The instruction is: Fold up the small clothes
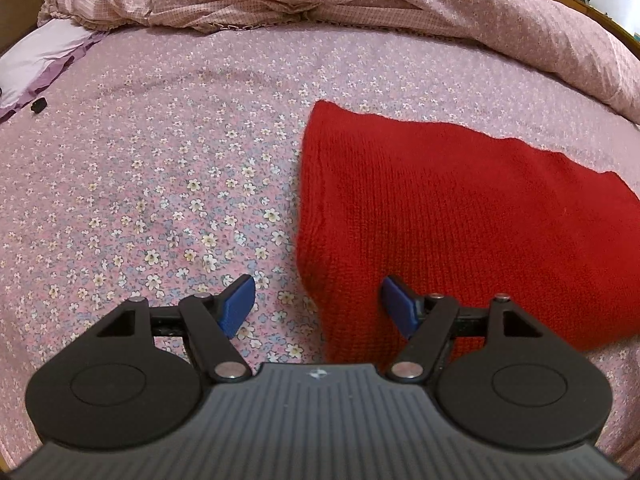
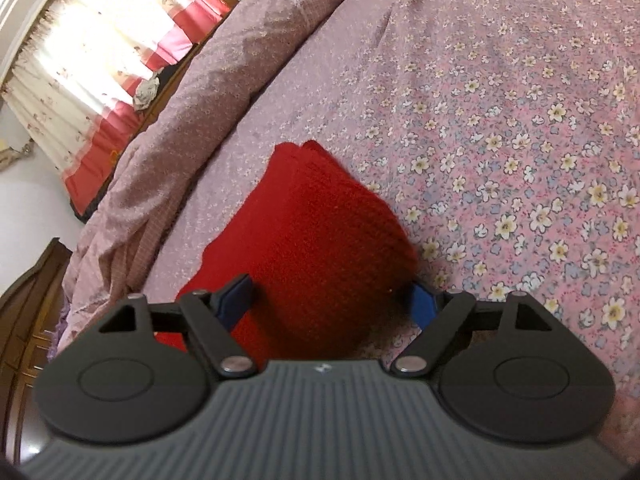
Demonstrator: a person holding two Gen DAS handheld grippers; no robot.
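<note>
Legible text: none. A small pale emblem [image 1: 319, 374] sits on each hand-held gripper body, at 6 o'clock, too small to read.

The bed is being viewed from two wrist cameras, each looking forward and down along its own fingers. The left view is being held close above the flowered sheet [image 1: 160, 160], level with the far quilt [image 1: 440, 8]. The right view is being tilted sideways, window [image 2: 80, 60] at upper left. The red knit [image 1: 460, 208] is being shared by both.
</note>
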